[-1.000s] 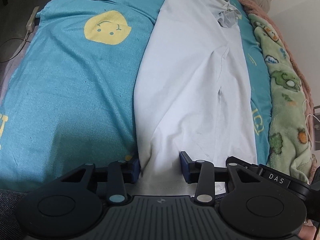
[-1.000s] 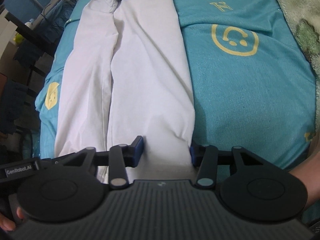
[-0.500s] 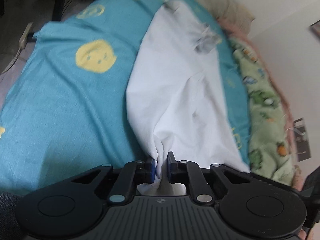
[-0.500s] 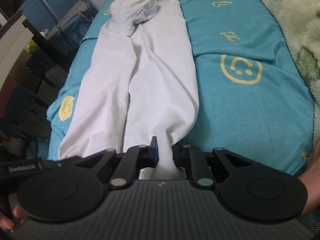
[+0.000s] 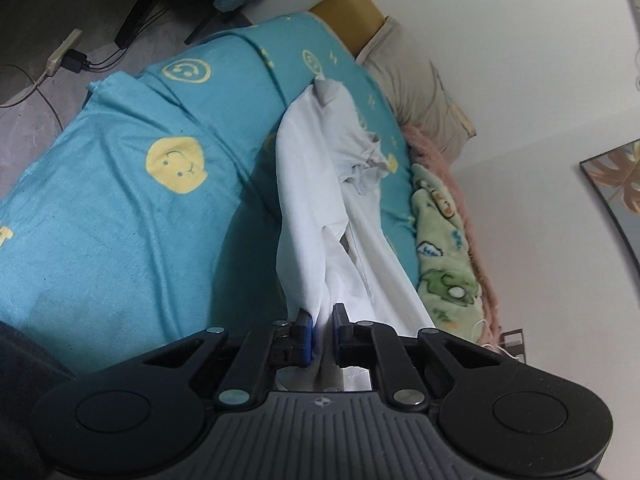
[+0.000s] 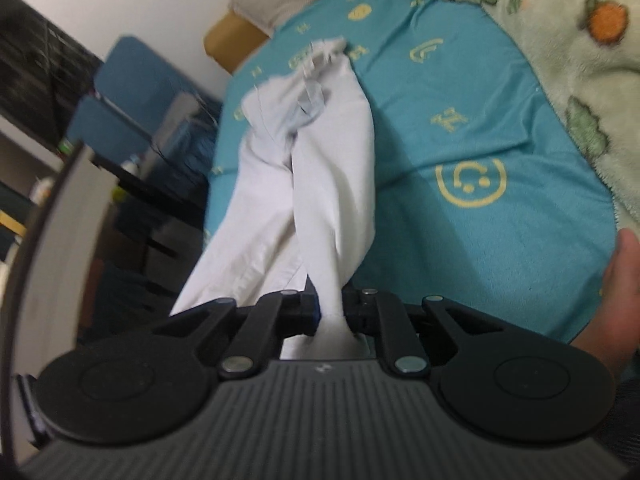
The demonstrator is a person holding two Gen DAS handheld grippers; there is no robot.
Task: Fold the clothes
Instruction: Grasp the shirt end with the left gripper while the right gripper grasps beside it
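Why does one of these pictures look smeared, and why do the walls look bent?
Right wrist view: motion blur smears the shelves at the left and the white trousers. Left wrist view: sharper, though the fisheye lens curves the wall and the framed picture; the trousers cast a shadow on the teal bedspread.

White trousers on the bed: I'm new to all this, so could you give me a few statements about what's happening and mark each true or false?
1. Both grippers are clamped on the white trousers. True: the left gripper and the right gripper each pinch fabric.
2. The bedspread is plain red. False: it is teal with yellow smiley faces.
3. The trousers lie completely flat. False: the gripped ends are lifted off the bed.
4. A green patterned blanket lies on the bed. True.
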